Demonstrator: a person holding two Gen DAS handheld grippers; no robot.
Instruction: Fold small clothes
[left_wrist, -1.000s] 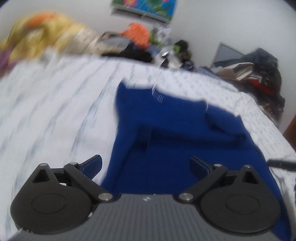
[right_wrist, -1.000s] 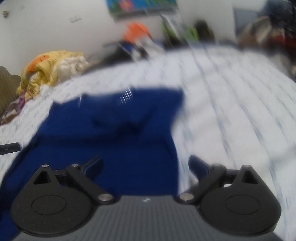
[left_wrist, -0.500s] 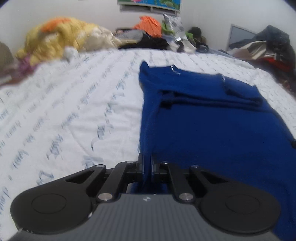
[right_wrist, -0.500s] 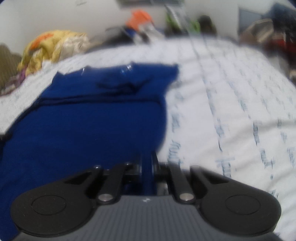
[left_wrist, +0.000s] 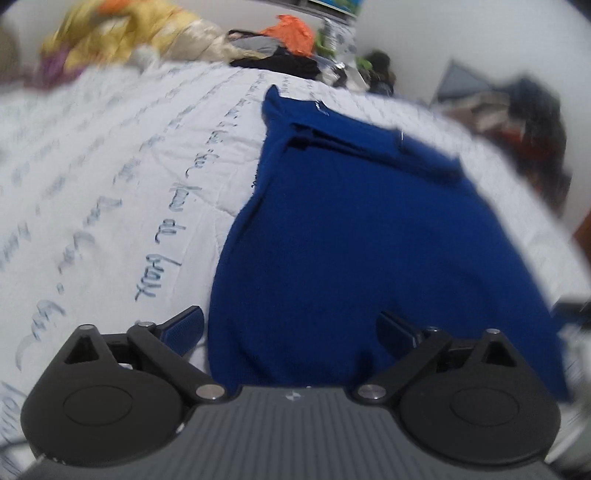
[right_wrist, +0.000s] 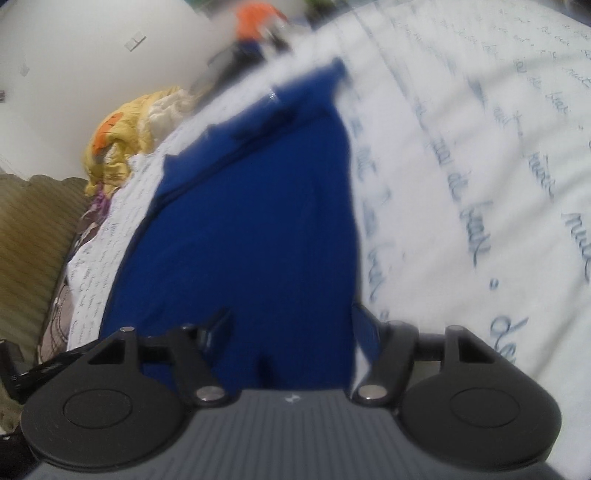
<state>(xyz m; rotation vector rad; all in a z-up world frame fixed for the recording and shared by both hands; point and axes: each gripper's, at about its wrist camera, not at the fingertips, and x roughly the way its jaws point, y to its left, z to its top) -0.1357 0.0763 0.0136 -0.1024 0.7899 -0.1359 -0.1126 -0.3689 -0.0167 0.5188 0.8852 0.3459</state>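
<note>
Blue garment (left_wrist: 354, 229) flat on bedsheet (left_wrist: 110, 177), straight ahead; left hand-held gripper (left_wrist: 291, 326) and right hand-held gripper (right_wrist: 291, 323) spread apart.

- I see a bed sheet (left_wrist: 110, 192), white with blue handwriting, filling most of both views.
- Behind it I see a plain white wall (left_wrist: 461, 33).
- A yellow bundle of cloth (right_wrist: 125, 122) sits at the bed's far edge.
- Clutter (left_wrist: 288, 51) lines the wall.
</note>
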